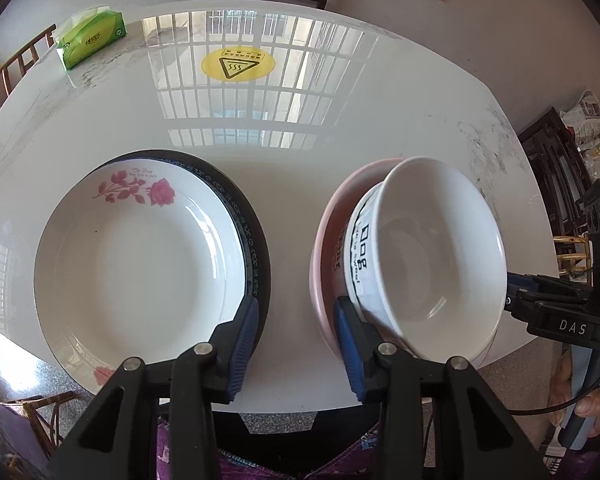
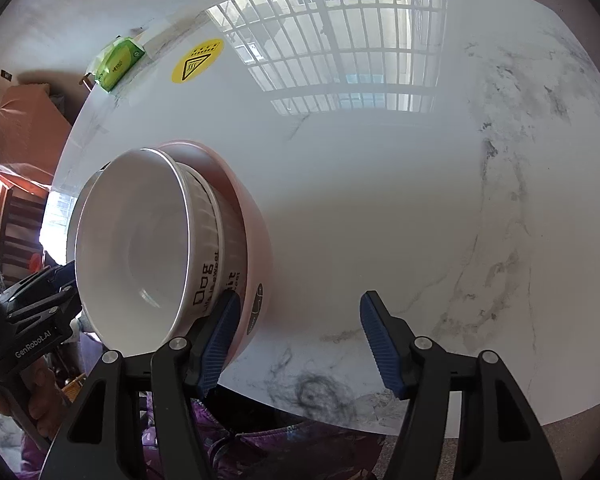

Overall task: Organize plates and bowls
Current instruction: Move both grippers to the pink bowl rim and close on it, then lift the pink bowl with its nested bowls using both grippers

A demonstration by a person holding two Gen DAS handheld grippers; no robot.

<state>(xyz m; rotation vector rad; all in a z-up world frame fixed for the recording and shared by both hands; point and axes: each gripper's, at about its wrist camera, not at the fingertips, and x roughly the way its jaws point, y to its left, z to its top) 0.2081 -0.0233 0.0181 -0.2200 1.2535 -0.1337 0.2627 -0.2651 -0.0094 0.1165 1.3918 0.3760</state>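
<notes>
Here, left claw [image 1: 296,344] open and empty, right claw [image 2: 296,344] open, seemingly (edge-on) brushing pink bowl [image 2: 252,216].

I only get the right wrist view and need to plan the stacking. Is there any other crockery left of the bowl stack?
Observer: Yes, a white rose plate lies on a dark blue-rimmed plate, left of the bowl stack.
Operator: Is the left gripper holding either plate?
Observer: No. The left gripper is open, with only bare table between its jaws.
Operator: Anything on the rose plate?
Observer: Nothing, it is empty.
</notes>
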